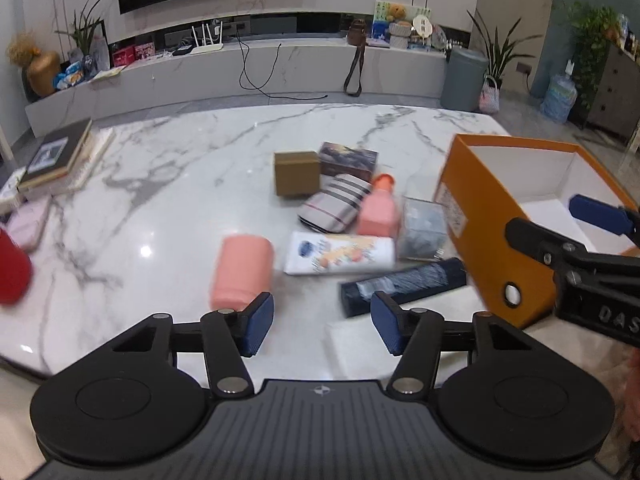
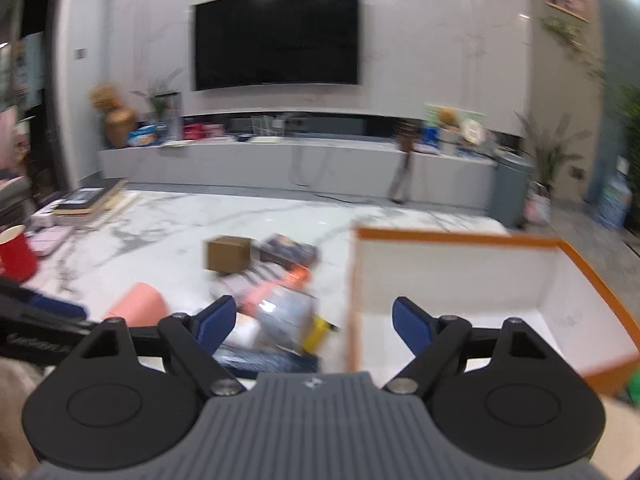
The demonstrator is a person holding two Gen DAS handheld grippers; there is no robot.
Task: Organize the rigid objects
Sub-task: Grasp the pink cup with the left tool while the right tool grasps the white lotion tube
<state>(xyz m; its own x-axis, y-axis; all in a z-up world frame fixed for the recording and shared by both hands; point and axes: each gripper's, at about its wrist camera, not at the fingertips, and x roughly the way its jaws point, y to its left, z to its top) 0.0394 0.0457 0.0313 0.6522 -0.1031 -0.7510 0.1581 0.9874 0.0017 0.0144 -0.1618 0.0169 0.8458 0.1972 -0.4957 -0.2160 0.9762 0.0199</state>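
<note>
Left wrist: glossy veined marble table (image 1: 192, 184)

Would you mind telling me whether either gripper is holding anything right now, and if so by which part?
Nothing is held. The left gripper and the right gripper both stand open with empty space between their pads.

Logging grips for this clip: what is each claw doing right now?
Left claw: open, holding nothing.
Right claw: open, holding nothing, by the orange box.

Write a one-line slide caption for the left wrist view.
Left gripper, jaws open and empty, above a marble table of clutter beside an empty orange box.
</note>
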